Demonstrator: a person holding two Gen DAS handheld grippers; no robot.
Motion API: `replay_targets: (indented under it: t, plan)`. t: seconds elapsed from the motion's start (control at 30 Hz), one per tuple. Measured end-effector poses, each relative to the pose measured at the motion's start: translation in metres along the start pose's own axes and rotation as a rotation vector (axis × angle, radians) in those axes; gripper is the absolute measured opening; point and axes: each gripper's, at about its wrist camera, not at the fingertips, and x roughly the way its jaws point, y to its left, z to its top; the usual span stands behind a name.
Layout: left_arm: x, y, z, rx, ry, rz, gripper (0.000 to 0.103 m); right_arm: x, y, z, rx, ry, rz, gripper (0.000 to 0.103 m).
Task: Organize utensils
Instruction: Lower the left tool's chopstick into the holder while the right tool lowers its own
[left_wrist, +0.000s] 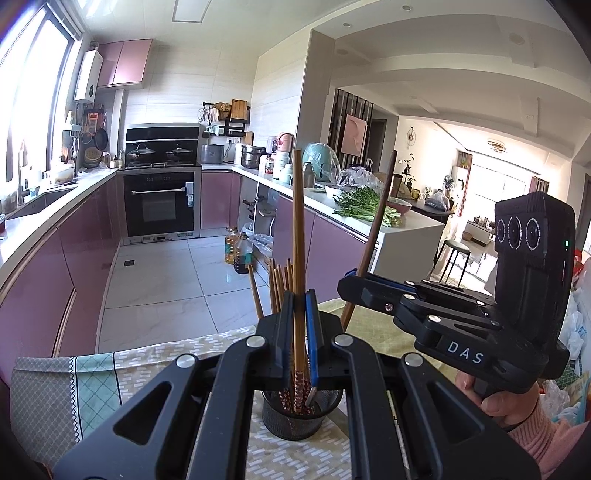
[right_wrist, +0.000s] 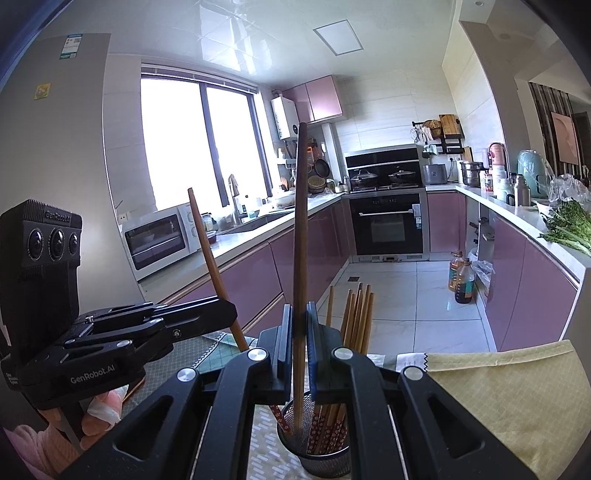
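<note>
close up, both grippers sit over a black mesh utensil holder (left_wrist: 301, 413) that stands on the cloth-covered bench (left_wrist: 92, 384), the cloth pale yellow and green check. the left gripper (left_wrist: 300, 332) has its fingers (left_wrist: 286, 332) pinched shut on a light brown wooden chopstick (left_wrist: 298, 229), which stands almost upright; its patterned red lower end reaches down into the holder. the right gripper (right_wrist: 299, 339) is likewise clamped tight on a darker brown chopstick (right_wrist: 300, 229), also near vertical, with its lower end inside the holder's rim. seen from the left wrist view, the right gripper comes in from the right side, held in a hand (left_wrist: 509, 402) with a pink sleeve, and its chopstick leans a little. from the right wrist view, the left gripper comes in from the left, gripping its chopstick at a slant.

inside the holder a bunch of other chopsticks (right_wrist: 356, 317) stands with plain wooden ends up and red flower-patterned ends down, just beside the two that are held.

beyond the bench edge lies a pale tiled floor, with two bottles of oil (left_wrist: 238, 251) standing on it by the mauve cabinets. further back are a built-in oven (left_wrist: 159, 206), a hob with two lidded pans, and a white microwave (right_wrist: 159, 240) on the counter under the window. leafy greens (left_wrist: 362, 206) lie on the right-hand counter.
</note>
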Motion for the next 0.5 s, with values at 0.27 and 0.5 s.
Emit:
replay_targets:
  t: [0.27,0.5]
  plan:
    - [0.007,0.003,-0.002,-0.001,0.023,0.003,0.007,0.014,0.001,-0.006,0.002,0.036,-0.022,0.006]
    - [0.018,0.004,-0.012,0.005,0.078,0.007,0.007,0.034,-0.005,-0.017,0.010,0.101,-0.039,0.006]
